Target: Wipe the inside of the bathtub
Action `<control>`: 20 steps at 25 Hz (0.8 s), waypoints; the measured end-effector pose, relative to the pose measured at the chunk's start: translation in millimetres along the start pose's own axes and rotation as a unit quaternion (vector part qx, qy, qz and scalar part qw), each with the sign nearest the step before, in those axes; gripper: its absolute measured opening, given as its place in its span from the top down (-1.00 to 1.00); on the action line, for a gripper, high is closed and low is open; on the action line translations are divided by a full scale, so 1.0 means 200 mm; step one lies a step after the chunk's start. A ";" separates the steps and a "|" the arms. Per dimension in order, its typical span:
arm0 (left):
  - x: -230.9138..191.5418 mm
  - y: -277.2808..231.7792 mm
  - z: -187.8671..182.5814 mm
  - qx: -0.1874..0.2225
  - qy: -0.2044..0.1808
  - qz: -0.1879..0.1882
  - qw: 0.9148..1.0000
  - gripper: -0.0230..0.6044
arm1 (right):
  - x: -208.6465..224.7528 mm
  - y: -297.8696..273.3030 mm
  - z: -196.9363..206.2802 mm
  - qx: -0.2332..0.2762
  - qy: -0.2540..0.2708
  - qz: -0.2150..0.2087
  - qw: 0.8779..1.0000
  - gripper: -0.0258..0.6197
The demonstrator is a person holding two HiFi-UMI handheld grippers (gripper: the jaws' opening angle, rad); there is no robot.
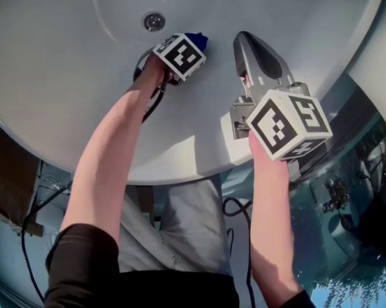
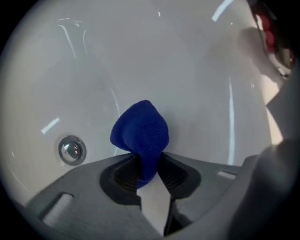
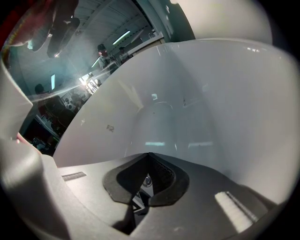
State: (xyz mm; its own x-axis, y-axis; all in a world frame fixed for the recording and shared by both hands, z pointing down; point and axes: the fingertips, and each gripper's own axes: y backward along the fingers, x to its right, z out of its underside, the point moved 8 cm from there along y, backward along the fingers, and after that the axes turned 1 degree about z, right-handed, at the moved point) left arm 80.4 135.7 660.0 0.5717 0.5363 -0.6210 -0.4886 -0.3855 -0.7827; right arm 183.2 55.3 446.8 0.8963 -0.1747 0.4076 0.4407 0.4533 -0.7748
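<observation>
Both over the bathtub [image 1: 81,72]: left tongs [image 2: 149,163] pinch blue cloth [image 2: 140,131] beside the drain [image 2: 71,150], right tongs [image 3: 149,161] closed, empty.

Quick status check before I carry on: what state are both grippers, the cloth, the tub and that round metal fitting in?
left gripper: shut on the blue cloth, low inside the tub.
right gripper: shut, tips touching, nothing between them, held over the tub.
blue cloth: bunched, one end pinched, the rest sticking out past the jaws.
bathtub: white, glossy, no water visible.
metal fitting: uncovered, beside the cloth, apart from it.
</observation>
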 end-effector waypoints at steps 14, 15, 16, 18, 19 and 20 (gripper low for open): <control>0.37 0.23 0.14 -0.026 -0.082 0.061 0.994 0.59 | -0.01 -0.01 0.04 -0.021 -0.001 -0.020 1.000 0.90; 0.41 0.24 0.15 -0.022 -0.084 0.063 0.994 0.59 | -0.02 0.00 0.06 -0.025 0.000 -0.018 1.000 0.90; 0.44 0.25 0.16 -0.017 -0.084 0.066 0.994 0.59 | -0.02 0.01 0.07 -0.029 0.000 -0.017 0.999 0.90; 0.51 0.28 0.20 -0.009 -0.080 0.069 0.994 0.59 | -0.03 0.02 0.09 -0.034 -0.001 -0.017 0.999 0.90; 0.54 0.30 0.21 -0.007 -0.082 0.069 0.994 0.59 | -0.03 0.02 0.10 -0.034 0.000 -0.018 0.999 0.90; 0.58 0.31 0.22 -0.006 -0.088 0.067 0.994 0.59 | -0.04 0.03 0.09 -0.034 0.001 -0.020 0.999 0.90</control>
State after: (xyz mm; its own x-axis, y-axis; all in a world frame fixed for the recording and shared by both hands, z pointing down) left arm 86.5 207.0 540.9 0.3773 0.6023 -0.7035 -0.5444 -0.4703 -0.6946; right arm 177.8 75.4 449.0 0.8780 -0.1935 0.4379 0.4784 0.3863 -0.7886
